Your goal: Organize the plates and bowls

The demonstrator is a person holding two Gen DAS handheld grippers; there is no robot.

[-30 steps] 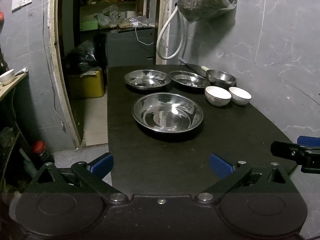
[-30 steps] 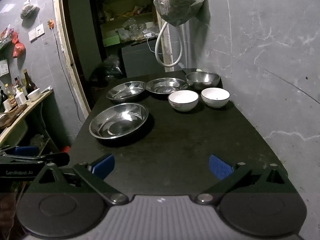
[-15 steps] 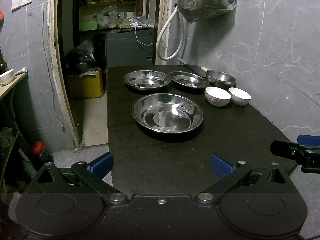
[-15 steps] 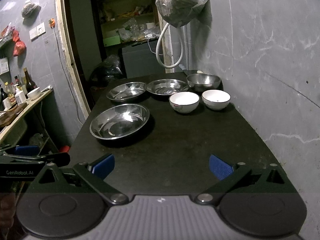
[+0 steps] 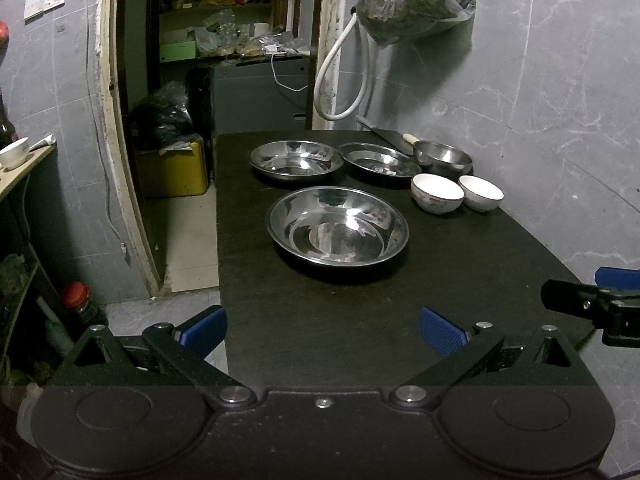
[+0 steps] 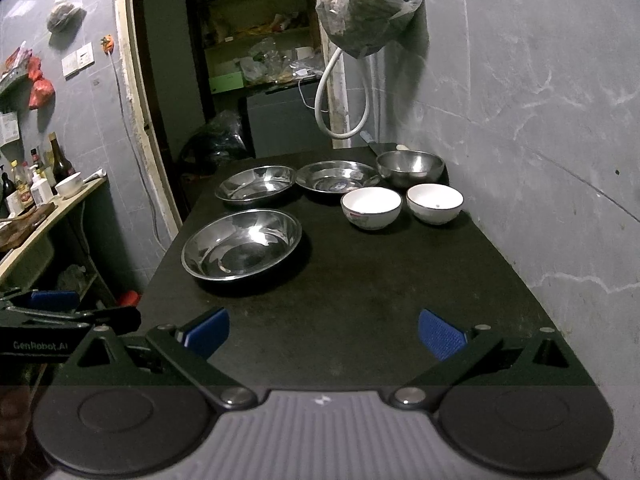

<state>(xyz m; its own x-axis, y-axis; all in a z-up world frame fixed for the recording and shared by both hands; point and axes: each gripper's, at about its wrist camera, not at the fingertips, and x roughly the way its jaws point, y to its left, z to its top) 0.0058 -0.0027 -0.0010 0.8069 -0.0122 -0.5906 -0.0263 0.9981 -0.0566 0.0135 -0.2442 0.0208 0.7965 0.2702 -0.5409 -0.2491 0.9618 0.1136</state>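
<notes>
The left gripper (image 5: 322,330) hung over the near end of the dark table (image 5: 320,336), its blue pads spread wide with nothing between them. A large steel plate (image 5: 338,232) sat ahead, two more steel plates (image 5: 296,160) beyond it. Two white bowls (image 5: 438,193) stood side by side near a steel bowl (image 5: 442,158). The right gripper (image 5: 596,304) showed at the right edge.

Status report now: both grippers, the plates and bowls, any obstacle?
Left gripper and right gripper open, empty. Large steel plate nearest, untouched; two white bowls side by side behind. Path clear.
</notes>
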